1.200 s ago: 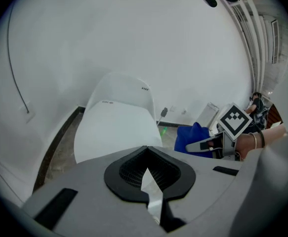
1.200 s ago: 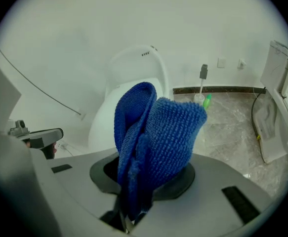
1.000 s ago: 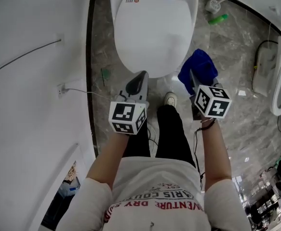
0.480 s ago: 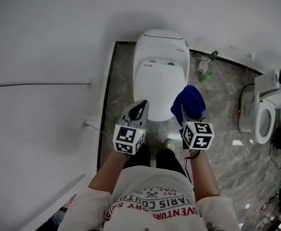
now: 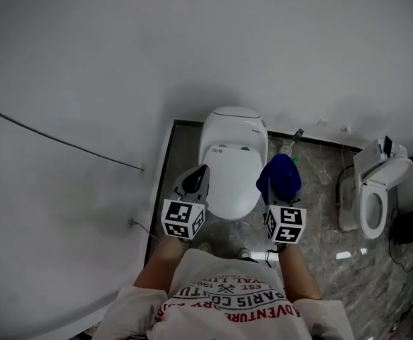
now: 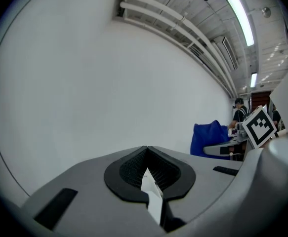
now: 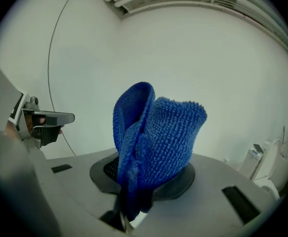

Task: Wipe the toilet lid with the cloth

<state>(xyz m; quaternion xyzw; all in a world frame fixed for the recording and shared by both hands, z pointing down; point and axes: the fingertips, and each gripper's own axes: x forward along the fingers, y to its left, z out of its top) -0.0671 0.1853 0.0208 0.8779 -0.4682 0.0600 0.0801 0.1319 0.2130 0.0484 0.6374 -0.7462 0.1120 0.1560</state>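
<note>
My right gripper (image 5: 270, 192) holds the blue cloth (image 5: 280, 178), fingers clamped, clear of the toilet lid (image 5: 229, 179); left gripper (image 5: 198, 172) fingers pressed together, empty. Wiping apparently all ahead.

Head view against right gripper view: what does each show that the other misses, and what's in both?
Only the head view shows the toilet lid, closed, and the person's printed shirt. Only the right gripper view shows up close how the right gripper is shut on the cloth, with its looped weave plain to see. Both show the blue cloth, the left gripper and the white wall.
</note>
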